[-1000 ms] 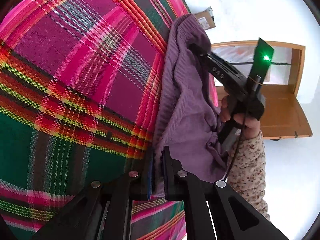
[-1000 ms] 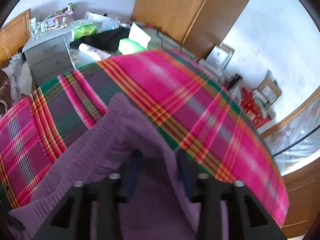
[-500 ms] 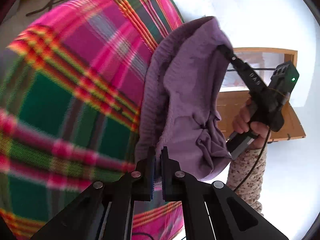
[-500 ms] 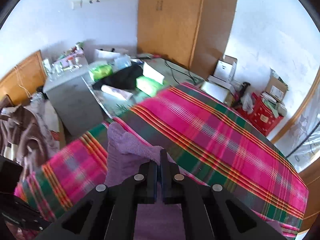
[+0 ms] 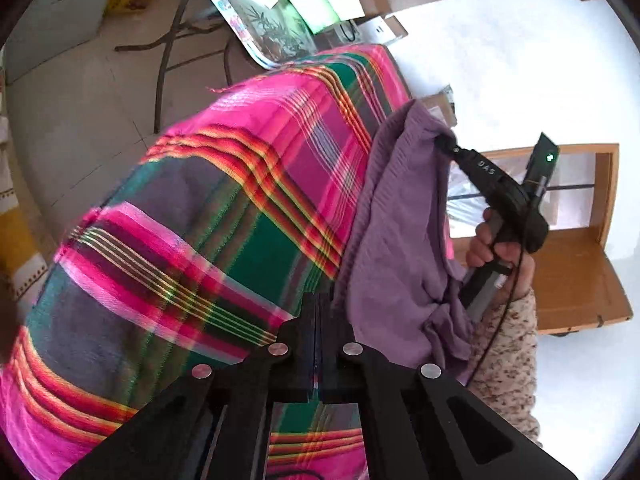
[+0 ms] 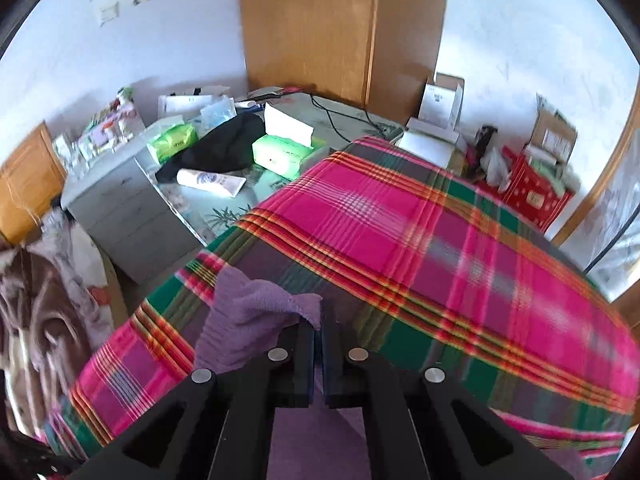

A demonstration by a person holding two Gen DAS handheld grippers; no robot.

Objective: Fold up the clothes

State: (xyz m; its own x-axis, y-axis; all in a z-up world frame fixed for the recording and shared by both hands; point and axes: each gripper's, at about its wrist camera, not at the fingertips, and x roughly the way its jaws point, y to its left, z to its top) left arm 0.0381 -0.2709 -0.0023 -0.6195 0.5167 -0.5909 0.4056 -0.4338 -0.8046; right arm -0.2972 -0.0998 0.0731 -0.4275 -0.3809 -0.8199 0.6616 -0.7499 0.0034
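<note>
Both the left claw [image 5: 319, 320] and the right claw [image 6: 318, 334] are clenched on edges of the soft purple knitted garment [image 5: 400, 232], lifted above the pink-and-green plaid bedspread [image 5: 224, 216]; such thin pinches could slip, dropping it crumpled.

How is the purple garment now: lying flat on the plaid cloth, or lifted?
Lifted. The purple garment hangs bunched between the right gripper and left gripper, both shut on it, above the plaid cloth.
</note>
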